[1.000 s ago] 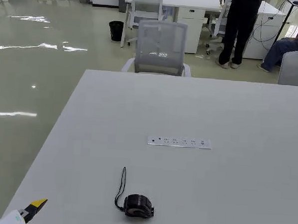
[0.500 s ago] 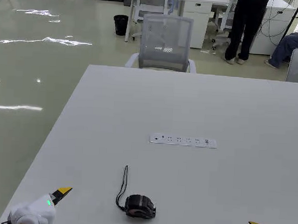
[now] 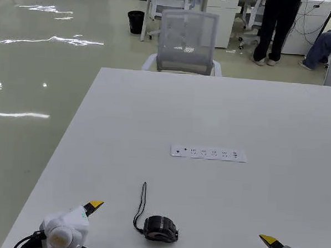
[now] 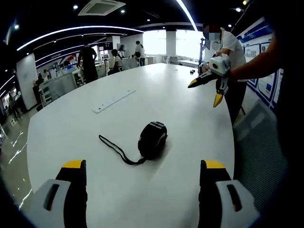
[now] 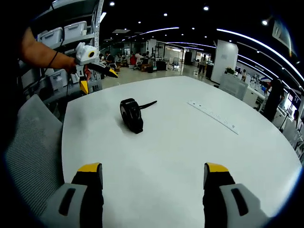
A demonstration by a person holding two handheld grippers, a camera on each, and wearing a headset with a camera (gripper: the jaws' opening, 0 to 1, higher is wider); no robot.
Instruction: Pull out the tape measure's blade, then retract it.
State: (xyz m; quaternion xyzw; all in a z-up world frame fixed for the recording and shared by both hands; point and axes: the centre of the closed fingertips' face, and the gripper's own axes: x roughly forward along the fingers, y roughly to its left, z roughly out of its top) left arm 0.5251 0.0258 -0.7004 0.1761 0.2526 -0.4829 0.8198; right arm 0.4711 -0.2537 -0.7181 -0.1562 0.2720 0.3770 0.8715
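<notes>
The left gripper (image 4: 144,165) is holding its two yellow-tipped jaws wide apart, with nothing between them. It is hanging over the near left part of the white table (image 3: 155,107). The right gripper (image 5: 153,167) is doing the same on the near right side: jaws spread, gripping nothing. Each one is also showing in the other's gripper view, up in the air above the table (jaws apart there too).

The tape measure (image 3: 160,228) is sitting on the table between the two grippers, close to the near edge, and neither gripper is touching it. It is black and round, and its blade is tucked inside. A thin black strap (image 3: 141,203) is trailing from it toward the far side of the table.

Farther away, a white power strip (image 3: 208,153) is lying flat in the middle of the table. Past the far edge a grey mesh chair (image 3: 188,39) is standing — and behind it, to the right, a person in dark trousers (image 3: 277,27) is standing on the shiny floor beside some desks.
</notes>
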